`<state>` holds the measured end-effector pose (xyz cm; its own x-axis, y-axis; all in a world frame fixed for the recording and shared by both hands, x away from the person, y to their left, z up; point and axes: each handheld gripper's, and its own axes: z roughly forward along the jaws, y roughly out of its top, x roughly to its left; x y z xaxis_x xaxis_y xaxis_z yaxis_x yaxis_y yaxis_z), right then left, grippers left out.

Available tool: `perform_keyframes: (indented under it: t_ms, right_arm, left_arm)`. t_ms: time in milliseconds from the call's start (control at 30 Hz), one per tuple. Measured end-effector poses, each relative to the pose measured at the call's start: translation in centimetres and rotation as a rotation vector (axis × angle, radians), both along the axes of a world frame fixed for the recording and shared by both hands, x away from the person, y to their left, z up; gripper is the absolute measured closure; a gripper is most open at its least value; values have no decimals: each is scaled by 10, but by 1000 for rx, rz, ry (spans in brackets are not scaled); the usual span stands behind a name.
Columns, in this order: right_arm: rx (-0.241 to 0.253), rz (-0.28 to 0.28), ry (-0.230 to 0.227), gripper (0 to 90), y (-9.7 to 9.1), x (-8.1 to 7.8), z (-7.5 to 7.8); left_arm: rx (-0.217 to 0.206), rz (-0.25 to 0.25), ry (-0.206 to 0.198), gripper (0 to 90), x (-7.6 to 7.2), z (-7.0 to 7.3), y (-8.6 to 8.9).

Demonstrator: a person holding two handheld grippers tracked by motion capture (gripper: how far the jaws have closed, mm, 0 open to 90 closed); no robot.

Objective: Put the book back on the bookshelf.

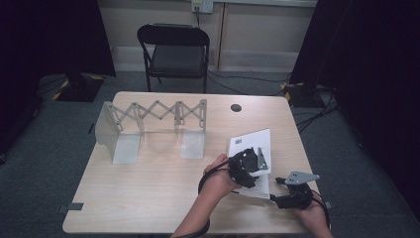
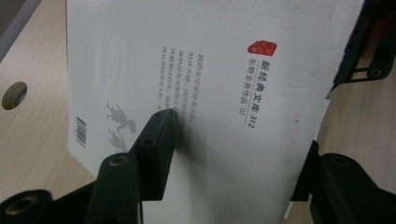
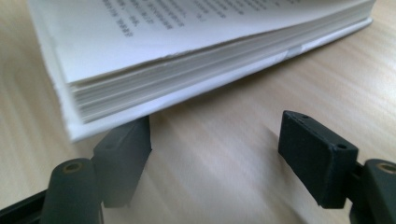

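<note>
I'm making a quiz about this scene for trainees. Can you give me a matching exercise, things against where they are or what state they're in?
Things:
1. white book
2. left gripper
3. right gripper
4. folding chair

States or places:
A. behind the table
B. jaws open, low at the book's edge
C. shut on the cover
D. cover lifted, pages showing

Pairs: 1-D, 2-C, 3-B, 4-A
</note>
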<state>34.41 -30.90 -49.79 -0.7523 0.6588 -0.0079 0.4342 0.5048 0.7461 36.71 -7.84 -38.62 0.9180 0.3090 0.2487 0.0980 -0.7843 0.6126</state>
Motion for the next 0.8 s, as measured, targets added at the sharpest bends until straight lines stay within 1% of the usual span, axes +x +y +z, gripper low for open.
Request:
perform_keyframes:
  t_ms: [33, 67, 100, 167, 233, 267, 333, 367, 433, 467, 500, 533, 600, 633, 667, 700, 733, 800]
  right_arm:
    - [-3, -3, -3, 251, 1, 0, 0]
    - [-12, 2, -24, 251, 3, 0, 0]
    - [-17, 2, -29, 250, 3, 1, 1]
    - [-33, 2, -53, 256, 6, 1, 1]
    - [-36, 8, -62, 260, 9, 2, 1]
    - [-44, 20, -87, 270, 12, 1, 1]
    - [-47, 19, -92, 268, 13, 2, 1]
    - [-56, 29, -98, 297, 15, 2, 2]
    - [-75, 48, -117, 315, 19, 2, 3]
    - [-75, 48, -117, 315, 19, 2, 3]
    - [-89, 55, -131, 312, 22, 1, 4]
    - [-89, 55, -131, 312, 22, 1, 4]
    - [-90, 59, -174, 345, 26, -1, 8]
    - [-108, 69, -199, 354, 28, -4, 9]
    - [-108, 69, -199, 354, 28, -4, 9]
    - [-139, 96, -241, 357, 32, -7, 13]
    - [-136, 97, -251, 354, 32, -8, 14]
    - [-114, 88, -259, 346, 33, -8, 17]
  left_arm:
    - [1, -1, 5, 464, 1, 1, 0]
    - [2, -1, 5, 464, 1, 1, 0]
    - [7, -4, 5, 464, 1, 1, -1]
    - [16, -3, 6, 464, 1, 1, -2]
    - [20, -3, 5, 465, 1, 2, -2]
    - [15, -3, 11, 467, 2, 2, -2]
    - [19, -3, 9, 468, 2, 2, -1]
    - [27, -4, 16, 468, 3, 4, -1]
    - [21, 3, 23, 468, 3, 4, -1]
    - [21, 3, 23, 468, 3, 4, -1]
    - [21, 7, 24, 469, 3, 5, -1]
    - [21, 7, 24, 470, 3, 5, -1]
    - [30, 7, 25, 471, 3, 6, -1]
    - [32, 6, 30, 471, 3, 7, -1]
    - [32, 6, 30, 472, 3, 7, -1]
    - [37, 1, 29, 473, 3, 9, 0]
    - [33, 8, 35, 474, 2, 10, 1]
    - [33, 9, 35, 476, 2, 12, 2]
